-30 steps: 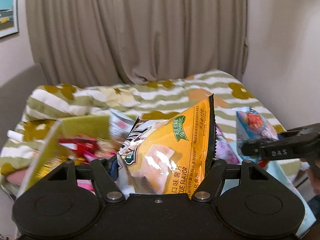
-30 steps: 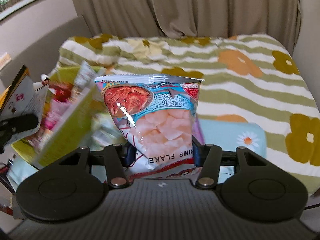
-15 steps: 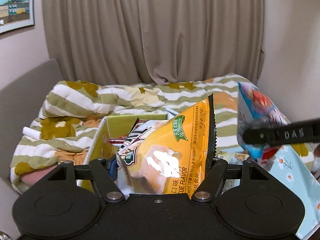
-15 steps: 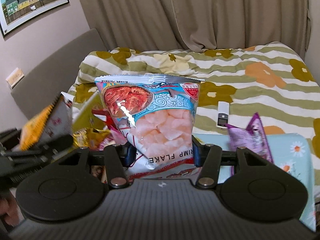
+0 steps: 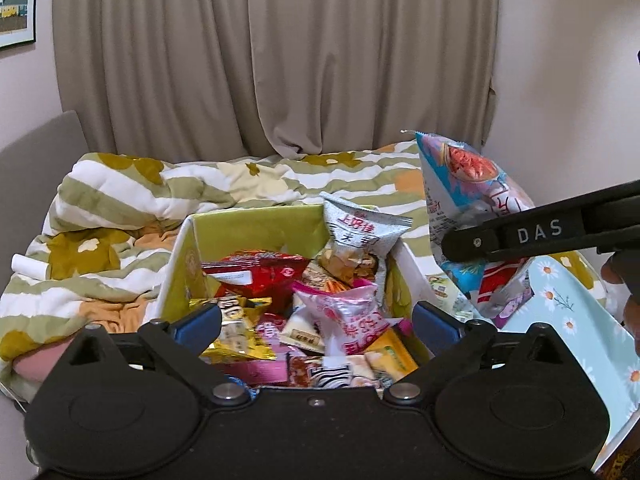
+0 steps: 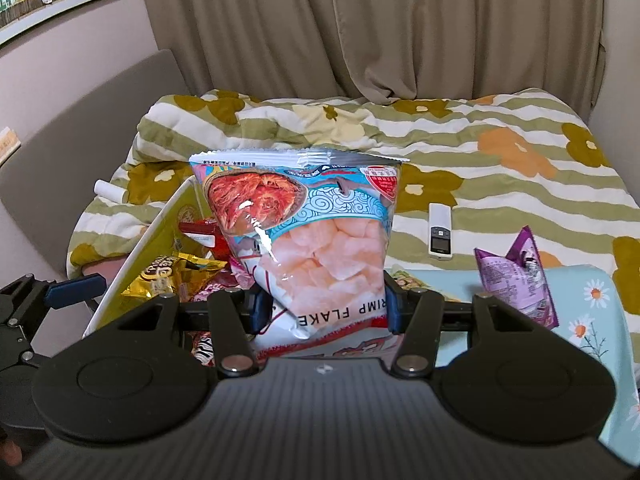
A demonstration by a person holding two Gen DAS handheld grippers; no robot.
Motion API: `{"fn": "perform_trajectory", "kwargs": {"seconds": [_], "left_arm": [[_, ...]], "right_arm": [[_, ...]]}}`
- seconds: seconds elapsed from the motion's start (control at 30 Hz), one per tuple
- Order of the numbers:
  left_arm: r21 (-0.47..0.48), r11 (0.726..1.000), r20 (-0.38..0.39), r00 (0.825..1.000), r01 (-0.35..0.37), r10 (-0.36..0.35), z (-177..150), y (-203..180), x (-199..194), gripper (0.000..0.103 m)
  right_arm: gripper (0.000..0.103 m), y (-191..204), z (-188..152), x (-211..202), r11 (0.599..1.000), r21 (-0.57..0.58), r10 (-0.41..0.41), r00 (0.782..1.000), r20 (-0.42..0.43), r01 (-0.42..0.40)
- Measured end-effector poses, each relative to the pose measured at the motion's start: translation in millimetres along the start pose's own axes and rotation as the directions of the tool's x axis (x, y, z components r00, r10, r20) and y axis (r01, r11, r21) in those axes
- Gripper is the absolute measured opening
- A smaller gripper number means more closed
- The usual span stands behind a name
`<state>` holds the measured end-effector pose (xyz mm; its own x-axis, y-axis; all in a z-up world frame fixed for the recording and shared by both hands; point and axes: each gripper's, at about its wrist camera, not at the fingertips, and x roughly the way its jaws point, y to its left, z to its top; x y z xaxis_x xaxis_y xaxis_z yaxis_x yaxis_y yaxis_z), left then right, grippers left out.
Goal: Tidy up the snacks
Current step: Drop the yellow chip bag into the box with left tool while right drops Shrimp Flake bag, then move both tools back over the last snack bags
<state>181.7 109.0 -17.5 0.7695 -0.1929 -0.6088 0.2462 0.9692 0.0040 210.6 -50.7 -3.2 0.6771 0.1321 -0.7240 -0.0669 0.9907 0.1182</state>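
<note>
A green box [image 5: 256, 224] on the bed holds several snack packets. My left gripper [image 5: 316, 320] is open and empty just above the box's near side. The yellow chip bag [image 5: 388, 354] lies in the box near its front edge. My right gripper [image 6: 322, 308] is shut on a blue shrimp flakes bag [image 6: 320, 248] and holds it upright, in the air just right of the box; the bag also shows in the left wrist view [image 5: 472, 216]. The box shows at left in the right wrist view [image 6: 160, 232].
A purple snack packet [image 6: 520, 276] stands on a light blue daisy cloth [image 6: 592, 308] to the right. A white remote [image 6: 440, 236] lies on the striped flowered quilt [image 6: 500, 184]. Curtains and walls stand behind the bed.
My left gripper has opened and let go of the yellow chip bag, which now lies in the box. My right gripper has carried the shrimp flakes bag nearer the box.
</note>
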Motion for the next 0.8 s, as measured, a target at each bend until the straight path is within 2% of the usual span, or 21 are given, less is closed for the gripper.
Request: {"fn": "perform_trajectory", "kwargs": {"seconds": [0.13, 0.33, 0.37, 0.4, 0.43, 0.57, 0.8], "left_arm": [[-0.015, 1.000, -0.009, 1.000, 0.002, -0.003, 1.4, 14.7, -1.2, 0.103], [-0.025, 0.999, -0.016, 0.999, -0.032, 0.031, 0.9, 34.7, -3.1, 0.103], [-0.026, 0.999, -0.017, 0.999, -0.037, 0.037, -0.1, 37.0, -3.9, 0.103], [-0.027, 0.999, -0.016, 0.999, -0.043, 0.043, -1.3, 39.3, -4.9, 0.103], [-0.027, 0.998, -0.017, 0.999, -0.048, 0.048, -2.4, 42.0, -5.2, 0.103], [-0.036, 0.997, -0.028, 0.998, -0.062, 0.061, -6.2, 49.0, -6.8, 0.103], [-0.047, 0.997, -0.037, 0.998, -0.054, 0.052, -8.9, 52.6, -9.2, 0.103]], "right_arm": [[0.068, 16.4, 5.3, 10.2, 1.000, -0.020, 0.019, 1.000, -0.015, -0.020], [0.071, 38.6, 15.8, 24.2, 0.997, -0.022, 0.069, 0.997, -0.020, -0.069], [0.078, 41.6, 16.5, 26.1, 0.996, -0.019, 0.082, 0.996, -0.018, -0.082], [0.097, 43.6, 16.7, 27.4, 0.995, -0.009, 0.096, 0.995, -0.015, -0.096], [0.103, 44.5, 16.5, 28.0, 0.994, 0.004, 0.108, 0.994, -0.007, -0.107], [0.103, 44.2, 13.5, 25.0, 0.989, 0.033, 0.143, 0.990, 0.009, -0.143], [0.103, 38.0, 0.4, 13.4, 0.996, 0.036, 0.083, 0.996, 0.016, -0.084]]}}
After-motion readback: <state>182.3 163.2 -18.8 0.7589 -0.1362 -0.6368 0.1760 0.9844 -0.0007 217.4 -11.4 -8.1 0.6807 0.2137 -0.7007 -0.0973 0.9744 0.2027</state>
